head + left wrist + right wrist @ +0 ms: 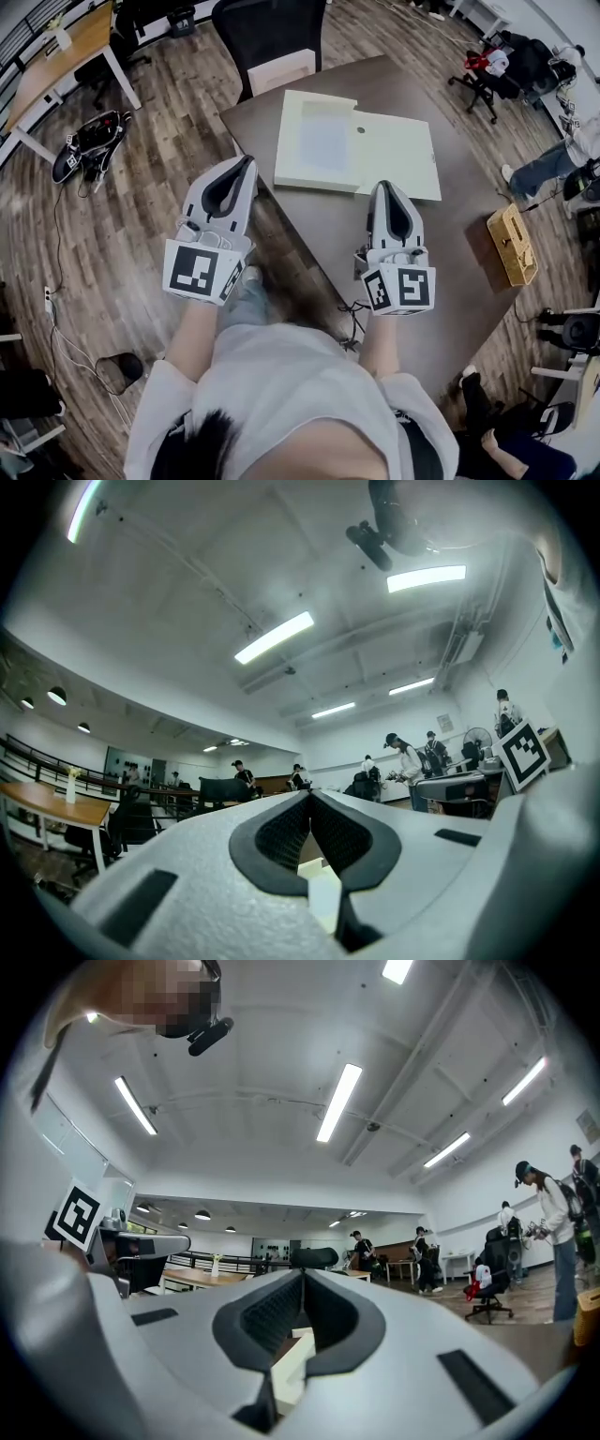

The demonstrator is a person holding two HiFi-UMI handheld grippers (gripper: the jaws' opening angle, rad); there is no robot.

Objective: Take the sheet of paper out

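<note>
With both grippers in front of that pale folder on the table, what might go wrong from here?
Both the left gripper and right gripper have closed fingers; arriving like that would likely shove the folder toward the table's far edge. It also lies flat, leaving little to pinch.

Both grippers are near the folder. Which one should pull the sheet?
Right, probably. The right gripper sits at the near edge of the sheet poking from the folder; the left gripper is off the folder's other side. Both are shut.
</note>
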